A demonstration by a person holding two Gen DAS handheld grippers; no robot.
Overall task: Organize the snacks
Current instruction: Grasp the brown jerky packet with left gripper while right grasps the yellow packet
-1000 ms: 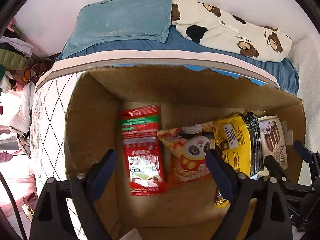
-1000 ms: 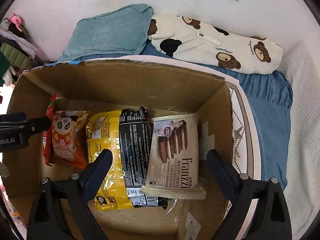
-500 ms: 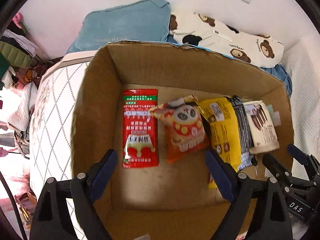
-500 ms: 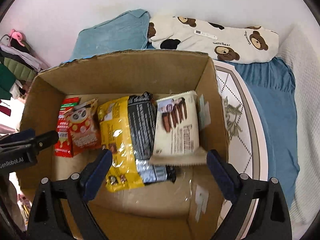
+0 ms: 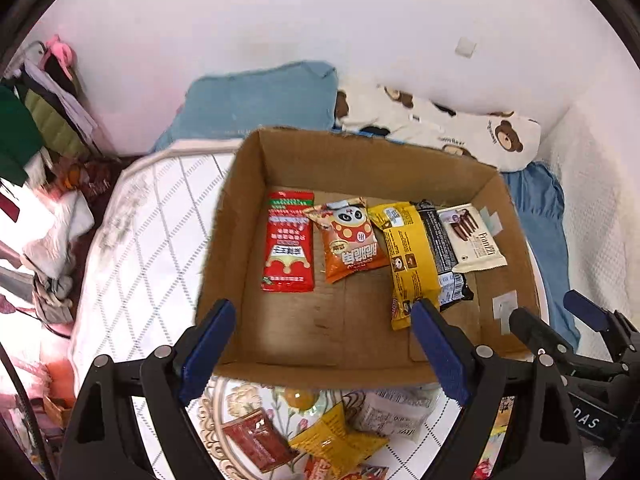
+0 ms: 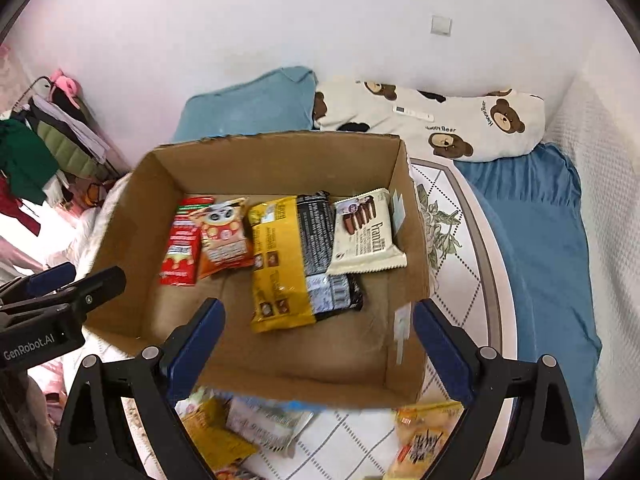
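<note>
Both tongs stand wide open and hold nothing: the left tongs (image 5: 324, 354) and the right tongs (image 6: 318, 350) hang above the near wall of the box (image 5: 320, 372), touching no snack. Inside the box, at twelve o'clock from the left tongs, lie in a row a red pack (image 5: 289, 248), a panda bag (image 5: 352, 240), a yellow pack (image 5: 408, 264), a black pack (image 5: 440, 248) and a wafer pack (image 5: 474, 240). At six o'clock, on the bed (image 5: 132, 240), loose snacks (image 5: 332, 444) lie below the tongs.
</note>
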